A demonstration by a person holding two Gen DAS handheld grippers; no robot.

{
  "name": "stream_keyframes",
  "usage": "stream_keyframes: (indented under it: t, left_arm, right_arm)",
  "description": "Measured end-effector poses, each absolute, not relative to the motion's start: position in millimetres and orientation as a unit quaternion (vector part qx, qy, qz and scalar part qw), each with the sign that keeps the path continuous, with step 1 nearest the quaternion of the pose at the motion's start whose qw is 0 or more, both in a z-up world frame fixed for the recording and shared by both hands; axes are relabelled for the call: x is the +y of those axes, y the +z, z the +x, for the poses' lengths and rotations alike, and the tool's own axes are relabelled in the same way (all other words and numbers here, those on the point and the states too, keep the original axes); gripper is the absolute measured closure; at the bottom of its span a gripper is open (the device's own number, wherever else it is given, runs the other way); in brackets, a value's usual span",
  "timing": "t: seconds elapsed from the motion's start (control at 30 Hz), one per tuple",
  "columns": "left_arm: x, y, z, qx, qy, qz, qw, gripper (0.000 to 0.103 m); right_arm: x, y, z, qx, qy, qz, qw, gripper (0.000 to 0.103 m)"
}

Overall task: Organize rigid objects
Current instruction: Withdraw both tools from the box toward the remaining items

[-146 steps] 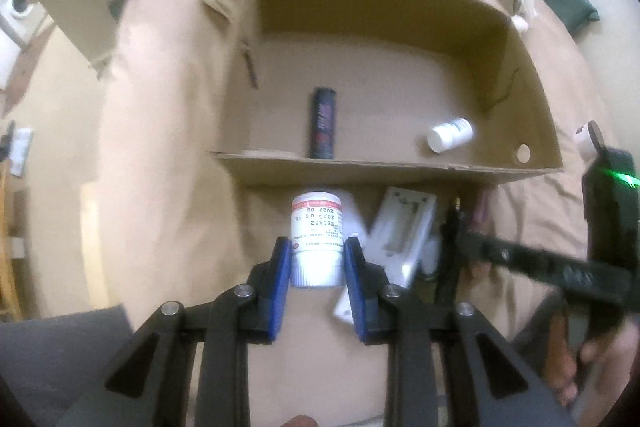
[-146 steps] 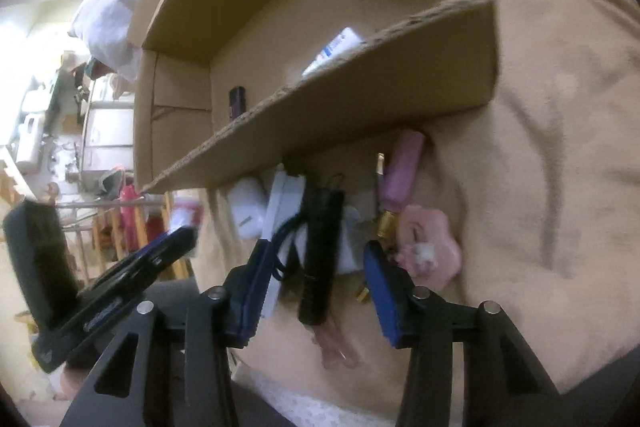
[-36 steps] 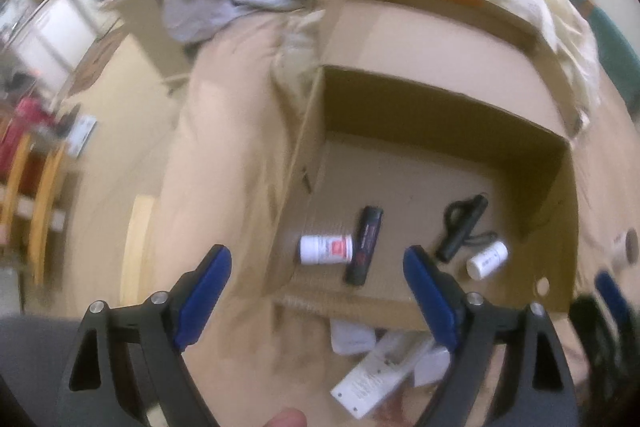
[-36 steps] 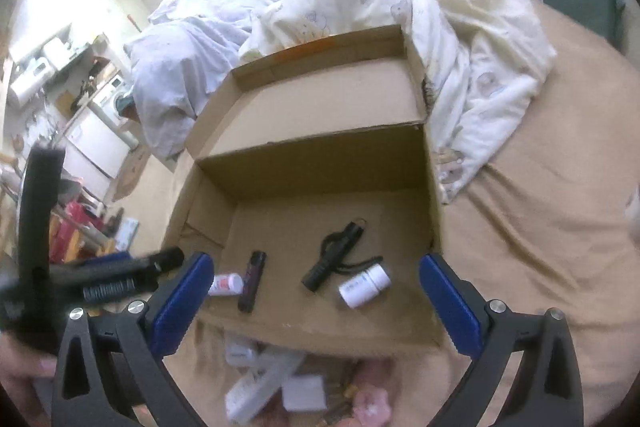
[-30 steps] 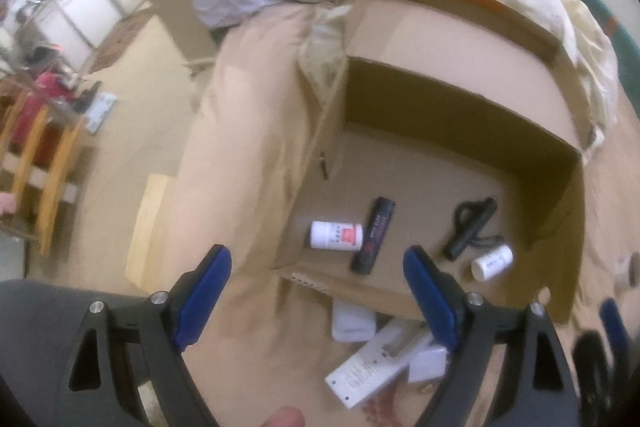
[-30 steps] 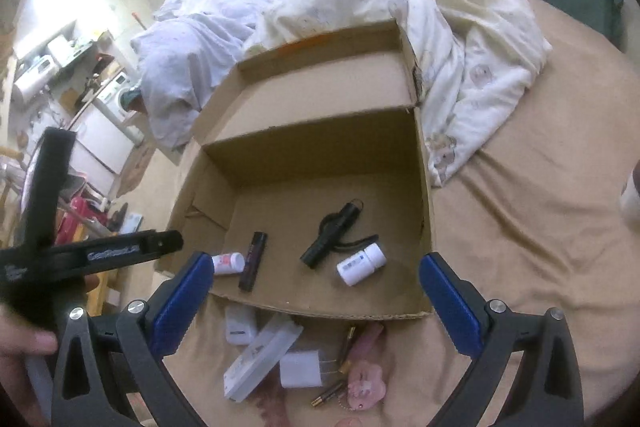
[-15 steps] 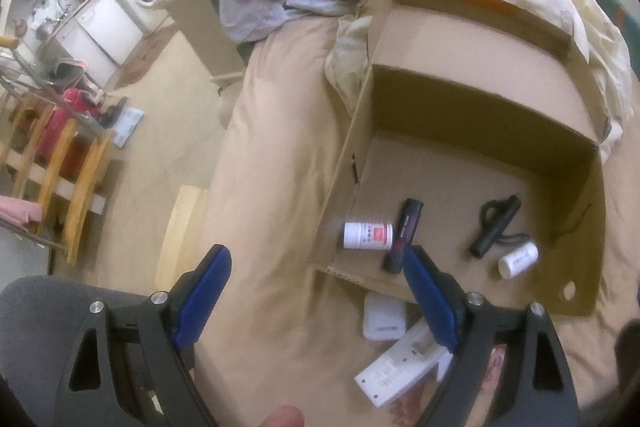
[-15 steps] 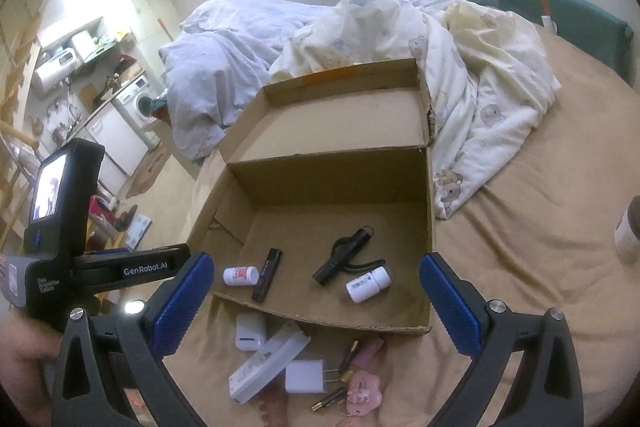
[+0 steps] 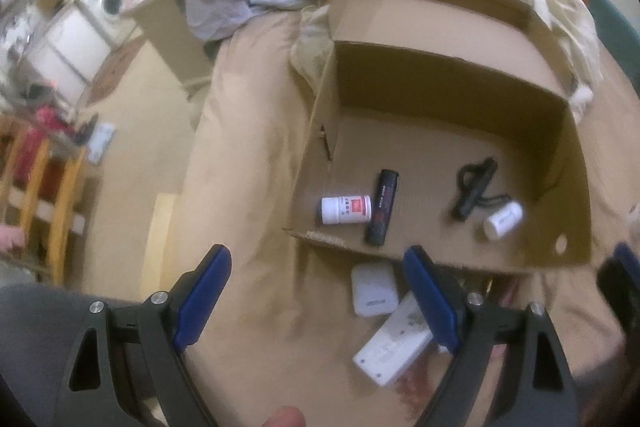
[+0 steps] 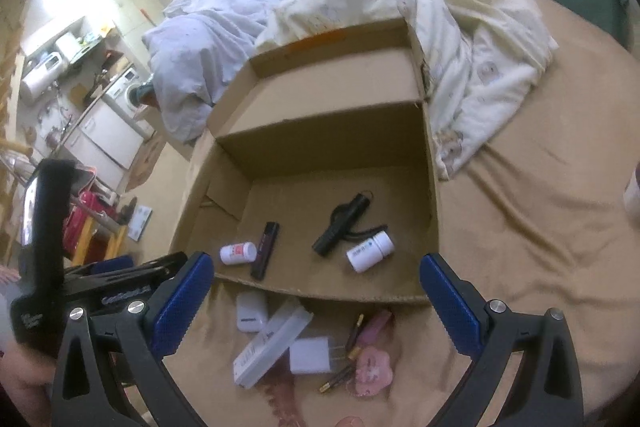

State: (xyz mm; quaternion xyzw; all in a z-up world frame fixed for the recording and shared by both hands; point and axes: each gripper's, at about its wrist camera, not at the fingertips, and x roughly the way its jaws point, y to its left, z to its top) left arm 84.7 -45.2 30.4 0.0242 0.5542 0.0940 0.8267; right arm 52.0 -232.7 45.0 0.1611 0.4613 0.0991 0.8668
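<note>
An open cardboard box sits on a bed covered by a tan sheet, its flap folded back toward rumpled pale bedding.

Inside the box lie four things. From left to right: a white pill bottle with a red label on its side, a slim black stick-shaped item just beside it, a black flashlight with a cord loop near the middle, and a second white bottle close to the flashlight's cord.

On the sheet in front of the box's near wall is a loose cluster. From left to right: a small white rounded case, a long white flat box, a white plug adapter, a few thin gold-tipped sticks, and a pink flower-shaped piece. A pink tube seems to lie among the sticks, though the blur makes it hard to be sure.

The left gripper hovers with its blue fingers spread wide and nothing between them; the bottle and black stick lie beyond them, and the white case lies just inside the right finger. The right gripper also has its fingers wide apart and empty, with the whole cluster on the sheet between and below them and the box's contents further off.
</note>
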Motion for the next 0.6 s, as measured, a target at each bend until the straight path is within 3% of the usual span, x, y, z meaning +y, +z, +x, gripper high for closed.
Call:
stream_keyframes:
  t: [0.37,0.6]
  left_arm:
    - [-30.8,6.6,61.2,0.573,0.032,0.014,0.819,0.017]
    - [-27.2,-35.5,70.5,0.618,0.009,-0.001,0.786,0.017]
  right_arm:
    - [-236.1,20.4,37.8,0.51,0.083,0.174,0.838,0.0]
    - [-228.2,-3.8,29.7,0.554,0.088,0.185,0.807,0.0]
